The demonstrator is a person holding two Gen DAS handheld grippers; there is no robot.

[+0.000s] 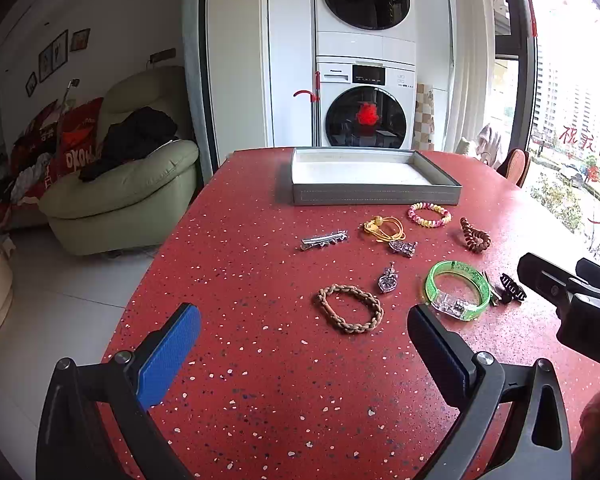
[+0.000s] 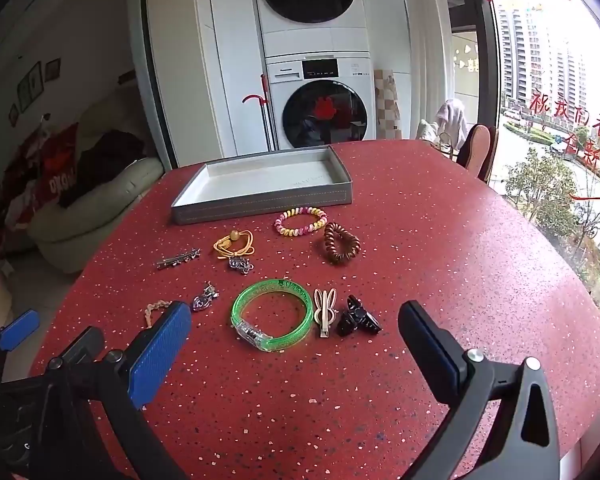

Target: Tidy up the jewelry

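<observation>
We hover left gripper (image 1: 304, 332) and right gripper (image 2: 296, 332) over red table (image 1: 260, 400), fingers wide apart on both, nothing between, ready for first pick. Jewelry scattered loose on table: braided bracelet (image 1: 350, 309), green bangle (image 2: 272, 316), black claw clip (image 2: 358, 317) nearest. Grey tray (image 2: 260, 204) sits empty beyond pile, likely destination. We judge sorting not yet begun.

A red speckled table (image 1: 260, 380) fills the lower frame. Behind it, top centre, stand two stacked white laundry machines (image 1: 366, 60) with round dark doors — a red-handled mop (image 1: 315, 108) leans beside them. At left sits a pale green armchair (image 1: 132, 184) heaped with dark clothes (image 1: 136, 140); a window (image 1: 572, 120) with red lettering takes the right edge.
</observation>
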